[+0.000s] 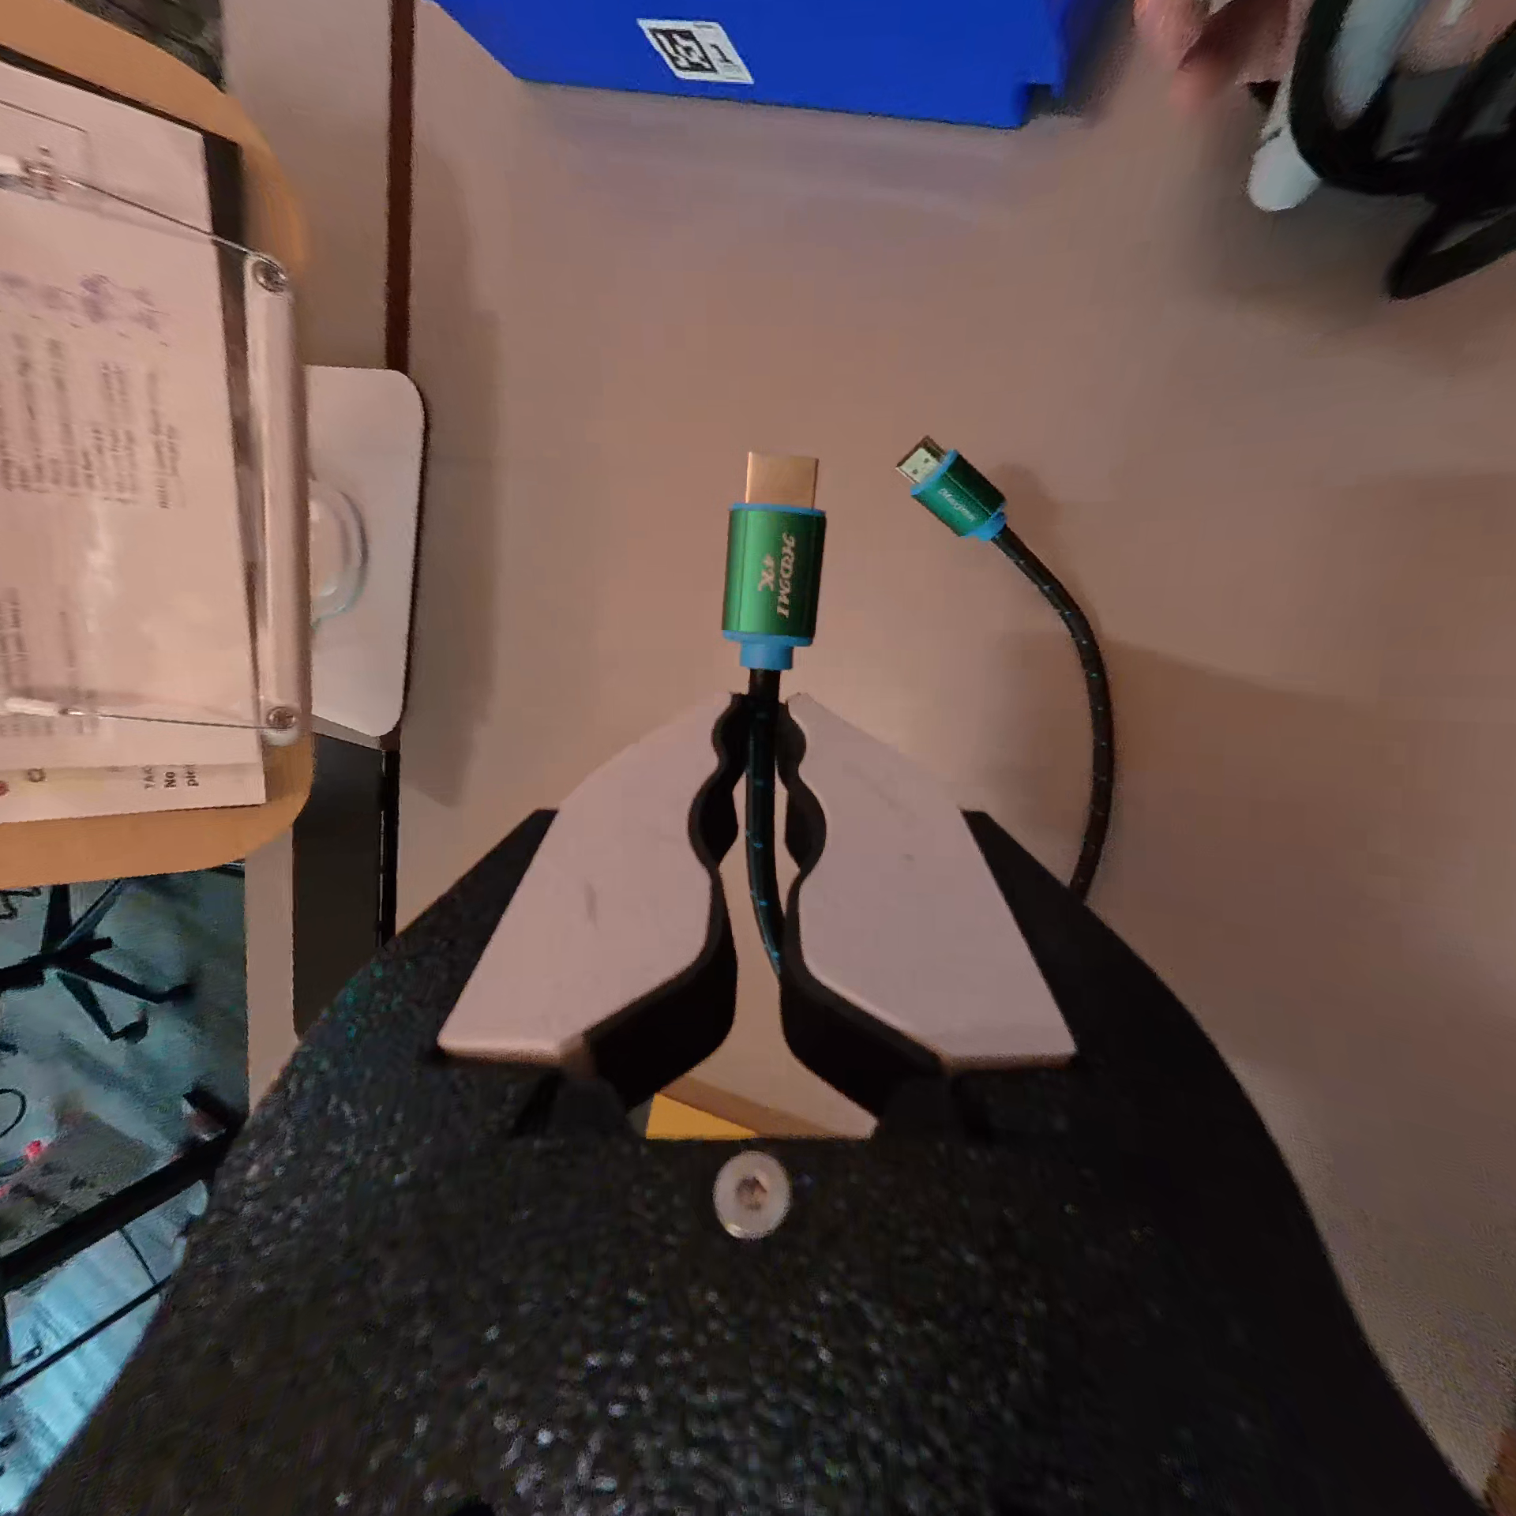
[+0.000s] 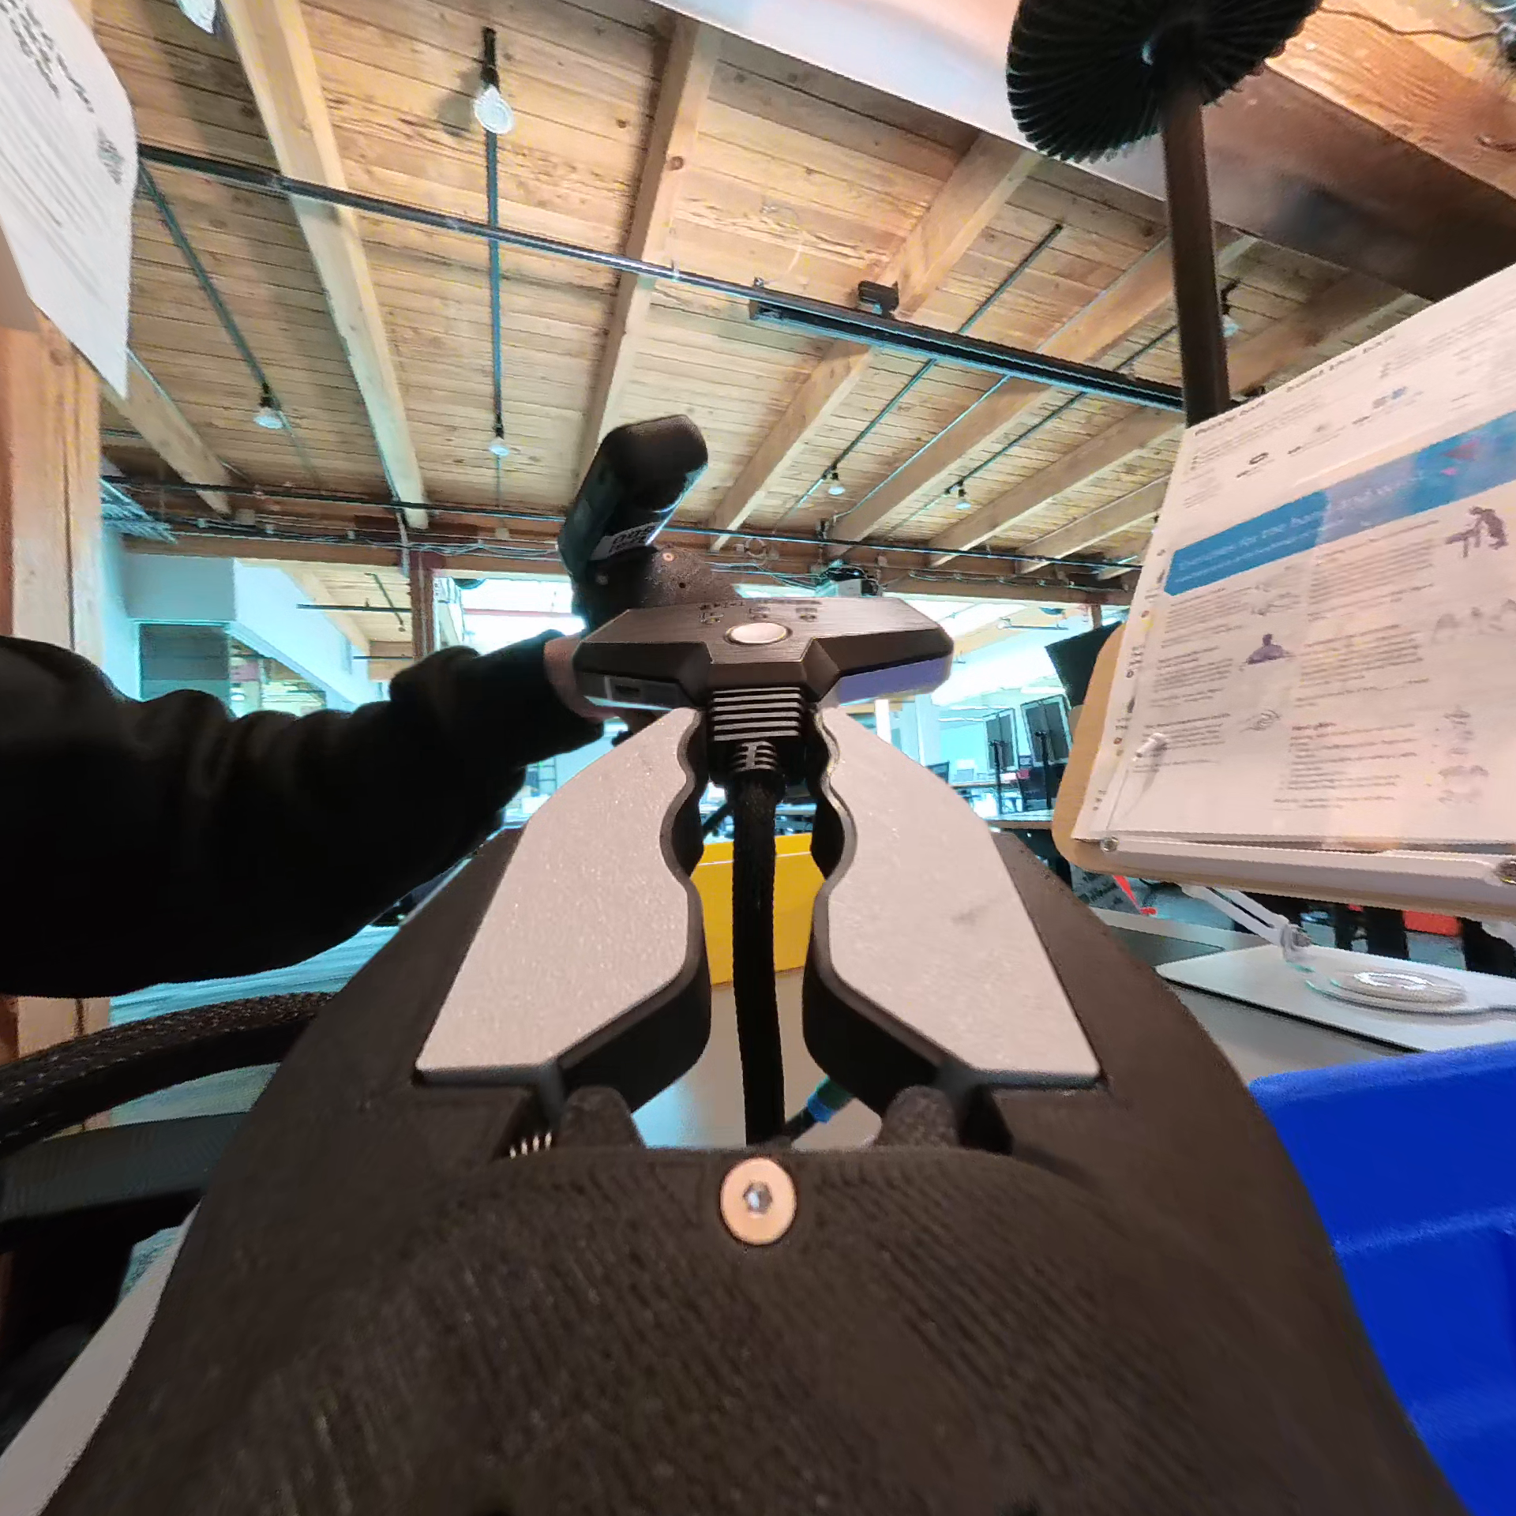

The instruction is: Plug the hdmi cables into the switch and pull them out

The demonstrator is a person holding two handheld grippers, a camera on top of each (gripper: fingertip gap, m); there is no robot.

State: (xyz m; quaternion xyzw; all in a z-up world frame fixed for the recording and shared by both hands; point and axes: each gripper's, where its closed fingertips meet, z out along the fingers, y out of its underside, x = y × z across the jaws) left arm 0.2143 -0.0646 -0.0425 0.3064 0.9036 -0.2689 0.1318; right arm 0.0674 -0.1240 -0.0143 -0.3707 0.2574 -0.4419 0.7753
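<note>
In the left wrist view, my left gripper (image 1: 763,707) is shut on a black braided HDMI cable (image 1: 761,820). Its green plug (image 1: 773,566), with a gold connector, sticks straight out past the fingertips above the tan table (image 1: 1066,369). A second green plug (image 1: 956,492) lies to the right, and its cable curves down behind my right finger. In the right wrist view, my right gripper (image 2: 756,730) is shut on the black switch's braided cable (image 2: 755,902), just under its ribbed collar. The switch (image 2: 759,652) is held up in the air. The left gripper (image 2: 632,509) shows behind it.
A blue bin (image 1: 779,49) stands at the table's far edge and also shows in the right wrist view (image 2: 1411,1230). A clear sign holder with printed sheets (image 1: 123,451) stands at the left. A person's black sleeve (image 2: 246,804) reaches in from the left.
</note>
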